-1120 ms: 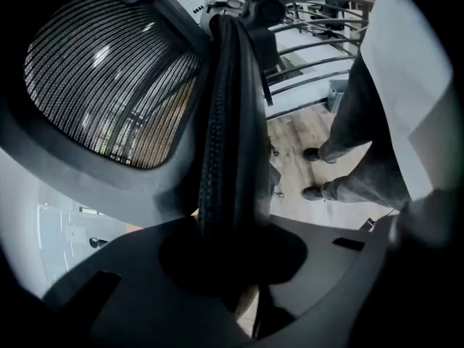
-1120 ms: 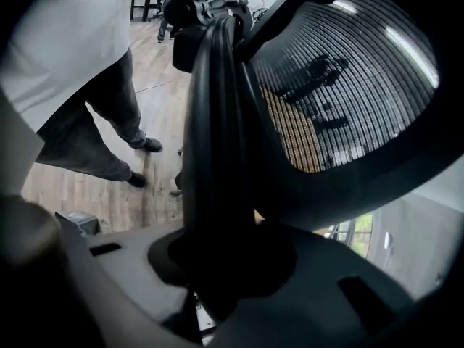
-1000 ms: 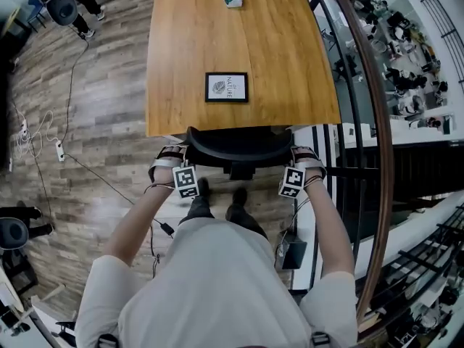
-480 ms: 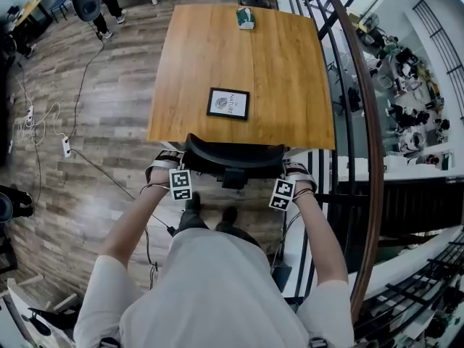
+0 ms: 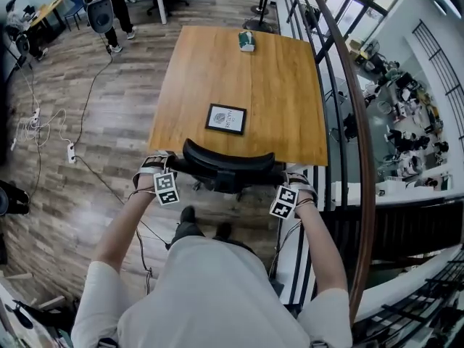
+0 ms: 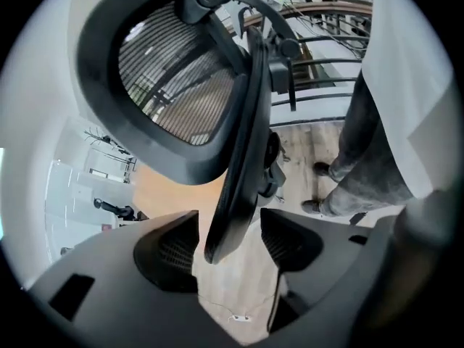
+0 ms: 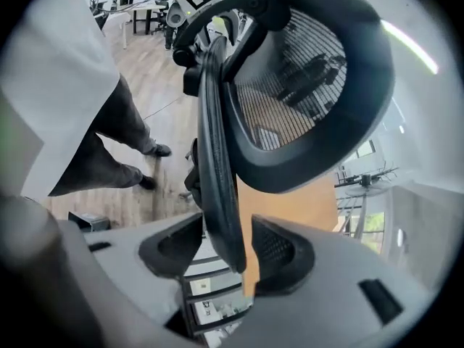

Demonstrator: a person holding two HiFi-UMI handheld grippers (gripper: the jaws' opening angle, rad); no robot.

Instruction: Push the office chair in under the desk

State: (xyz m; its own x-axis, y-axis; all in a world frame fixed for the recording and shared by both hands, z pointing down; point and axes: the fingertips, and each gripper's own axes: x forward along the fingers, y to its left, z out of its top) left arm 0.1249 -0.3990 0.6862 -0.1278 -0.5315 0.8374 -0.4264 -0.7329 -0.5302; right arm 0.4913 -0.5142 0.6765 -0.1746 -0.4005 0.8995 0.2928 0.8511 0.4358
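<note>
The black mesh office chair (image 5: 228, 167) stands with its seat under the near edge of the wooden desk (image 5: 217, 64), and only its curved backrest shows. My left gripper (image 5: 156, 167) is at the backrest's left end and my right gripper (image 5: 294, 183) at its right end. In the left gripper view the backrest's rim (image 6: 243, 158) runs between the jaws of the left gripper (image 6: 228, 246), with a gap on each side. The right gripper (image 7: 226, 251) straddles the rim (image 7: 217, 158) in the same loose way. Both pairs of jaws have just been opening.
A framed picture (image 5: 226, 119) lies on the desk and a small green box (image 5: 247, 40) sits at its far edge. A curved railing (image 5: 357, 129) runs close along the right. Cables and a power strip (image 5: 71, 152) lie on the wood floor at left. My feet (image 5: 187, 214) are behind the chair.
Both grippers have drawn back a little from the backrest, the left one now further out to the left. The chair stays tucked at the desk's near edge.
</note>
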